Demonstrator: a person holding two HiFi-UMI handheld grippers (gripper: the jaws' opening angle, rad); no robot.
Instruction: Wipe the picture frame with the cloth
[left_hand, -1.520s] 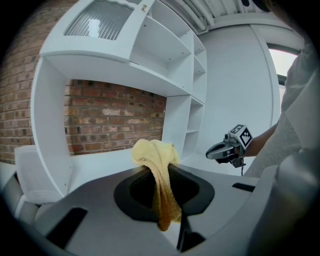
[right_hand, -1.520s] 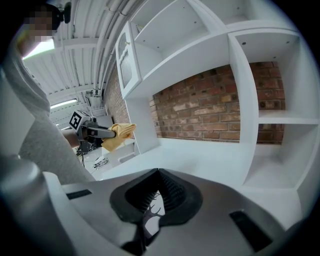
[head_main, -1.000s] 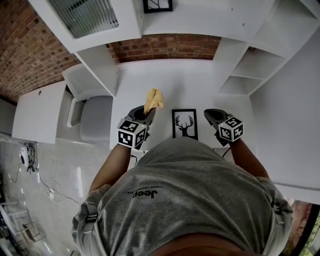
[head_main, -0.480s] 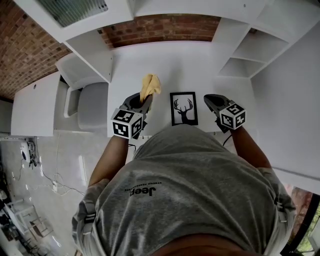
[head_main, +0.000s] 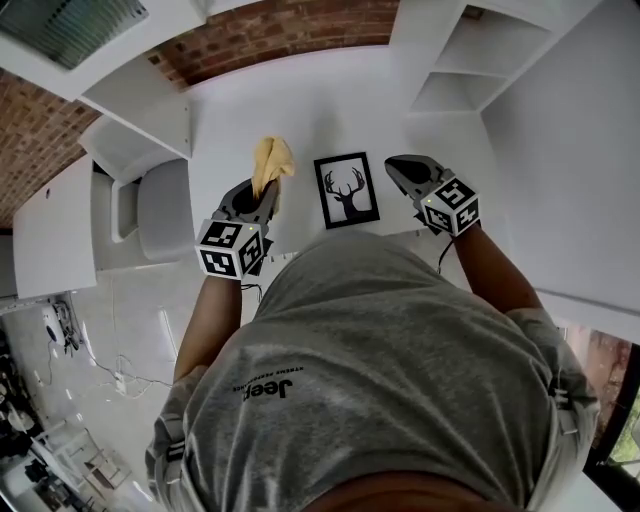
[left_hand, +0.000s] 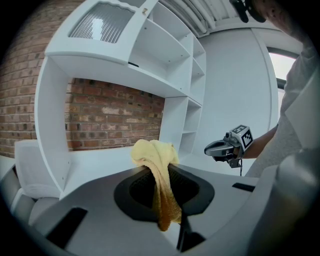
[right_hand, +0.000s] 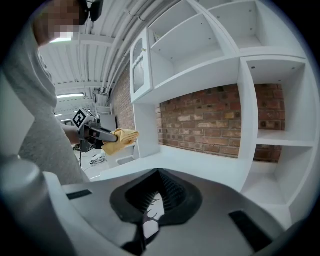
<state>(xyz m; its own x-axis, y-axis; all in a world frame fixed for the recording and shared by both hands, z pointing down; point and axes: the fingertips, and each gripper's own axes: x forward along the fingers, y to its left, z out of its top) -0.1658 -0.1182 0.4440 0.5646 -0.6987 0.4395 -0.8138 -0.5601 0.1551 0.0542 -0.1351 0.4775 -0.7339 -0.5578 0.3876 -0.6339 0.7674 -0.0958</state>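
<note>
A small black picture frame (head_main: 347, 190) with a deer print lies flat on the white desk (head_main: 330, 100), close to its near edge. Left of the frame, my left gripper (head_main: 265, 188) is shut on a yellow cloth (head_main: 272, 160) that bunches out past its tips. In the left gripper view the cloth (left_hand: 156, 160) hangs down between the jaws of that gripper (left_hand: 156, 172). Right of the frame hovers my right gripper (head_main: 390, 162), its jaws shut and nothing in them. The right gripper view shows that gripper (right_hand: 159, 171) with its tips together and the deer print (right_hand: 150, 220) below them.
A grey chair (head_main: 165, 205) stands left of the desk. White open shelves (head_main: 455, 70) rise at the desk's right, another shelf unit (head_main: 130, 95) at its left, and a brick wall (head_main: 280, 25) runs behind. The person's body hides the desk's near edge.
The head camera has tilted, so desk, frame and both grippers sit higher and further left in the picture. Both grippers keep their places beside the frame, the cloth still held.
</note>
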